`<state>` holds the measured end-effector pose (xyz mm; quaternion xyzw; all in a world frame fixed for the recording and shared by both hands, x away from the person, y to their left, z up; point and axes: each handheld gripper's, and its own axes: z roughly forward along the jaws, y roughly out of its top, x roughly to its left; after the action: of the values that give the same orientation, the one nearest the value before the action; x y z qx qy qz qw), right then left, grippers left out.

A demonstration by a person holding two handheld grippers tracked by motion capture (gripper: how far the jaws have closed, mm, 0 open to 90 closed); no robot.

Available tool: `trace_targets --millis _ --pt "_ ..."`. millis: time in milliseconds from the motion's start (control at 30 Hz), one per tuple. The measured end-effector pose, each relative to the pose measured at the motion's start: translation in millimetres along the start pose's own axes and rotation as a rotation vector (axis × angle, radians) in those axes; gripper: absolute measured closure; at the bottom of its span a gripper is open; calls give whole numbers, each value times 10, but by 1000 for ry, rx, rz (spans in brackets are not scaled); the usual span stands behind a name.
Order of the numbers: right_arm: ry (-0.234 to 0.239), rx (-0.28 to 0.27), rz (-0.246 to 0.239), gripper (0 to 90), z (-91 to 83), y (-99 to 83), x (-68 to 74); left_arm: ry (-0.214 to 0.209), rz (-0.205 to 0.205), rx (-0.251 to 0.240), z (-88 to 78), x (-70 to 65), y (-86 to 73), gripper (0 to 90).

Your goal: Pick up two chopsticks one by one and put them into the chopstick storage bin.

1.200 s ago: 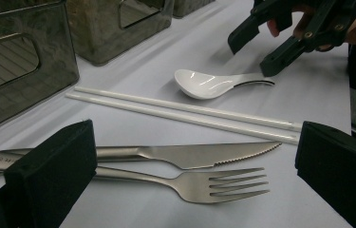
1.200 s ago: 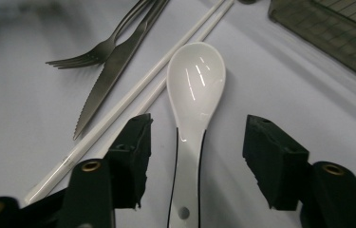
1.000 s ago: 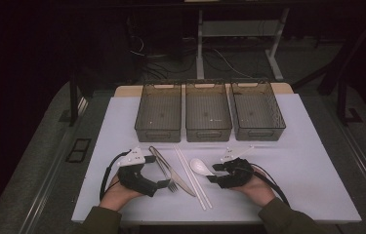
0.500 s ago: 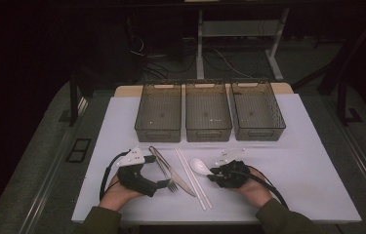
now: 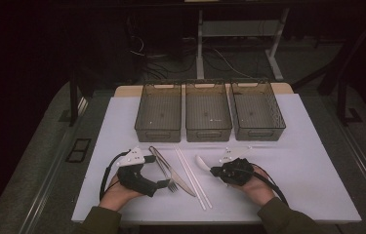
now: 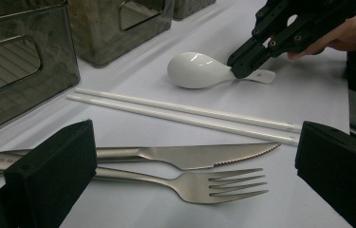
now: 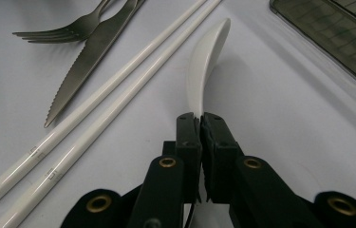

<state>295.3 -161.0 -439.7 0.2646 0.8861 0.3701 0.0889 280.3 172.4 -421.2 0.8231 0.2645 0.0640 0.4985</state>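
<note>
High view: right gripper [image 5: 214, 171] clamping the handle of the white spoon [image 5: 203, 163], fingers having just been closing on it, handle between them. Spoon lying on the white surface [image 5: 307, 161], right of the chopsticks [image 5: 193, 178], near side of the three bins [image 5: 208, 111]. Left gripper [image 5: 163, 184] resting beside the fork [image 5: 170, 182] and knife [image 5: 171, 170], fingers spread, holding nothing. Judging the step as the pick-up: lifting straight up, keeping the bowl level, clearing the chopsticks before heading to a bin. Bin choice not readable from here; bins looking empty, dim light making small contents hard to rule out. Hands partly cut off at the near edge.

Left gripper view: own fingers [image 6: 52, 166] wide apart, fork [image 6: 204, 186] and knife [image 6: 190, 156] lying between them untouched. Farther off, right gripper [image 6: 248, 64] pinching the spoon [image 6: 197, 70] near the handle's end, short tail of handle sticking out past the fingers. Grip sitting far from the bowl, so likely tipping bowl-down on lift; worth going slow. Fork and knife handles partly hidden behind the left finger.

Right gripper view: fingers [image 7: 187, 142] pressed together on the spoon [image 7: 206, 61] handle, bowl pointing away toward a bin corner [image 7: 341, 38]. Chopsticks [image 7: 118, 90] just beside, not touching. Exact contact patch hidden by the fingers; handle end out of sight below them.
</note>
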Motion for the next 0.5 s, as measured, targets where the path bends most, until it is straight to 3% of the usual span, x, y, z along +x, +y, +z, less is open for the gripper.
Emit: trace_targets --millis 500 --pt "3 -8 5 859 -92 14 -26 -1 4 -1 -9 2 2 0"
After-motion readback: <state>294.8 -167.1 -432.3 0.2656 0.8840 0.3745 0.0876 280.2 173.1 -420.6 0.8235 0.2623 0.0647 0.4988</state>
